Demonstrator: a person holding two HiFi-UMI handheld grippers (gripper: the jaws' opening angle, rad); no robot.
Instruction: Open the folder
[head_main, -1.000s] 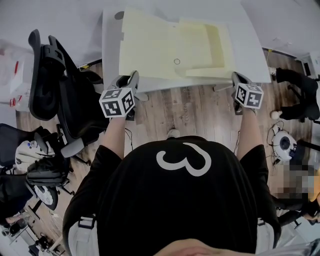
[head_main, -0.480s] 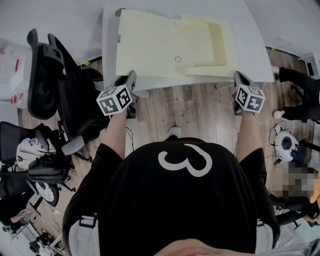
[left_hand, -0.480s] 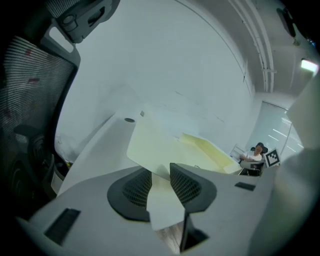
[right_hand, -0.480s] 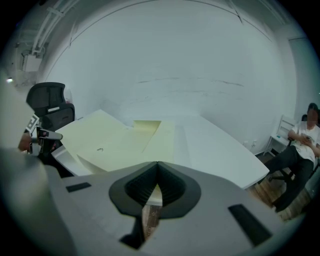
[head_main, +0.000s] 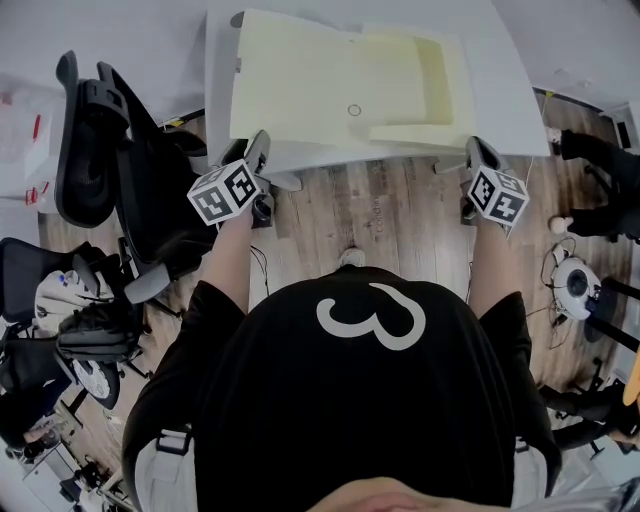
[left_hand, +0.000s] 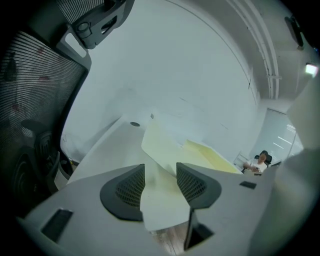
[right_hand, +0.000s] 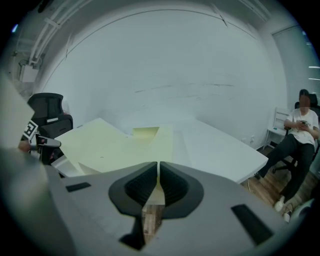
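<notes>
Only slightly has anything shifted: the left claw has drifted a little outward and up toward the near edge of the surface, its marker cube tilting with it. The right claw sits almost where it was. The pale yellow folder lies just as it did, flat on the surface directly ahead of both claws.

The left claw's jaws stand well apart with nothing clamped. Through the gap the folder's near left corner runs away ahead of it, close but not visibly touched.

The right claw is closed to a hairline slit. A pale sliver shows in that slit, with the folder's near right flap lying just ahead and to the claw's left. I take the sliver for the corner seen beyond the jaws, not something pinched, though I cannot be sure.

Below both claws is wooden floor, so they hang off the surface's near edge, one at each front corner of the folder.

The folder seems already spread, a broad panel ahead of the left claw and a pocketed part ahead of the right. Such small movement suggests no fresh grasp is under way. If a flap is to be lifted further, the left claw looks readier.
</notes>
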